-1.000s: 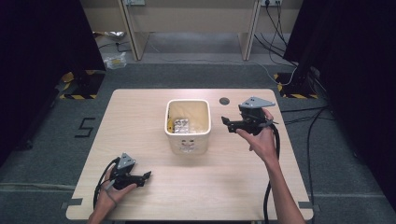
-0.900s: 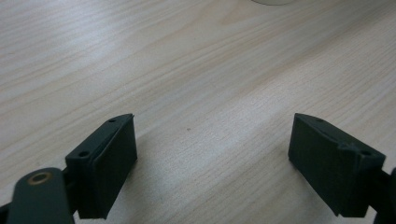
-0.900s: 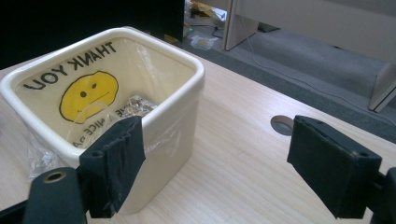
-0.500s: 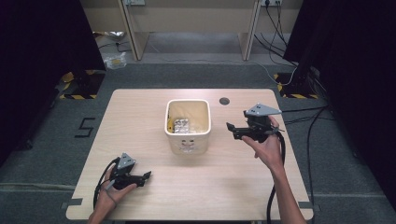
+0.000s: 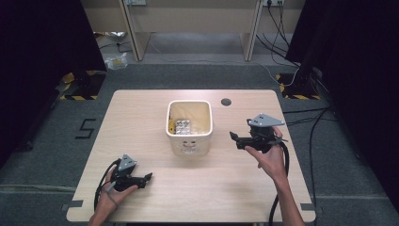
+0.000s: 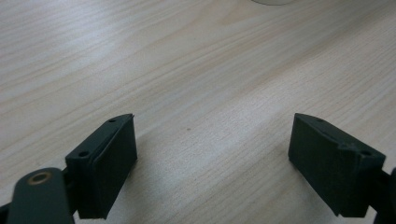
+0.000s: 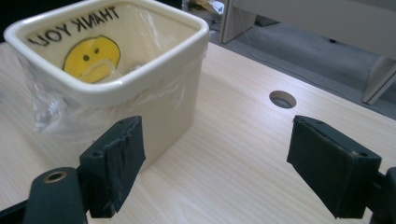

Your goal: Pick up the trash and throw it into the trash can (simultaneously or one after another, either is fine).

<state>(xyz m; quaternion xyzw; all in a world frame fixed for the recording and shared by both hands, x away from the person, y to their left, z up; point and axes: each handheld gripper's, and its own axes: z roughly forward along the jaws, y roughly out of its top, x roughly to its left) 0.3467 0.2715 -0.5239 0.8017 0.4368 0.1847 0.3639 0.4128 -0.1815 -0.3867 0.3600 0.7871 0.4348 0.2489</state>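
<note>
While both tools stand with jaws apart and empty, the cream bin (image 5: 189,126) sits at the centre of the frame. Bring the right tool (image 5: 239,140) squarely onto the bin's near wall, clear of its loose plastic liner (image 7: 51,116); rest the left tool (image 5: 144,179) on the worktop (image 5: 141,108).

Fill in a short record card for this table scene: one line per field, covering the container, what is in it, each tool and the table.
Container: cream square bin with a clear plastic liner, mid-table, upright
Print: yellow face and "THANK YOU" on the liner inside
Contents: a silvery blister pack
Left tool: open, empty, low over bare wood near the front edge
Right tool: open, empty, right of the bin, apart from it
Table: light wood, round cable hole at the back
</note>
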